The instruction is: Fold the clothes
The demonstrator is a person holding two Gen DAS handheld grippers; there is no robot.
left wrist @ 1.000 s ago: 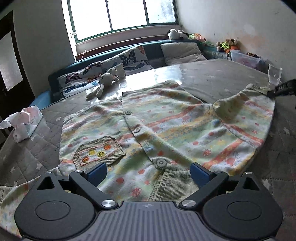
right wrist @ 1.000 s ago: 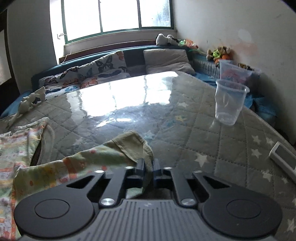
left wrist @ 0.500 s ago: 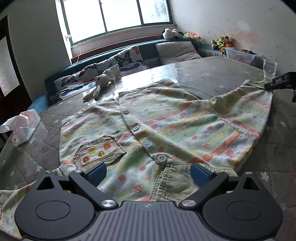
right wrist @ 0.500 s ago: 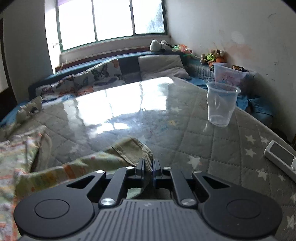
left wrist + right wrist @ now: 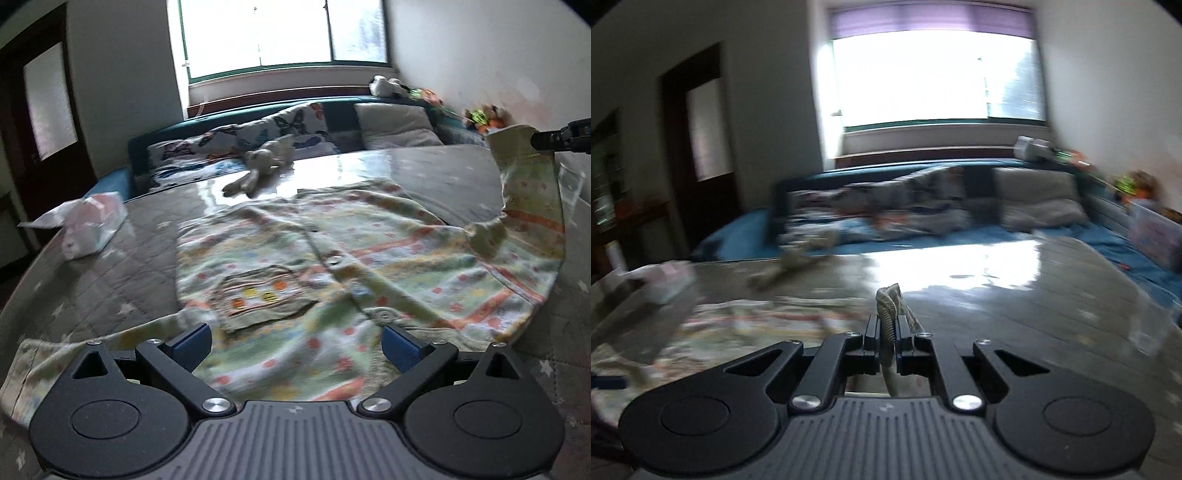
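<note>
A child's patterned cardigan (image 5: 332, 258) with buttons and a chest pocket lies spread on the quilted table (image 5: 110, 266). My left gripper (image 5: 295, 341) is open, its blue pads low over the cardigan's near hem, holding nothing. My right gripper (image 5: 886, 328) is shut on the ribbed cuff (image 5: 888, 306) of the right sleeve. In the left wrist view that sleeve (image 5: 528, 192) is lifted off the table at the right, held by the right gripper's tip (image 5: 535, 140). The right wrist view is blurred; the cardigan (image 5: 738, 325) shows below at left.
A tissue pack (image 5: 88, 229) sits at the table's left. A plush rabbit (image 5: 262, 166) lies at the far edge. A clear plastic cup (image 5: 570, 184) stands at the right behind the lifted sleeve. Cushions and a window lie beyond.
My right gripper has raised the sleeve cuff well above the table and swung left. The left gripper has stayed open over the hem, its view shifting a little left.
</note>
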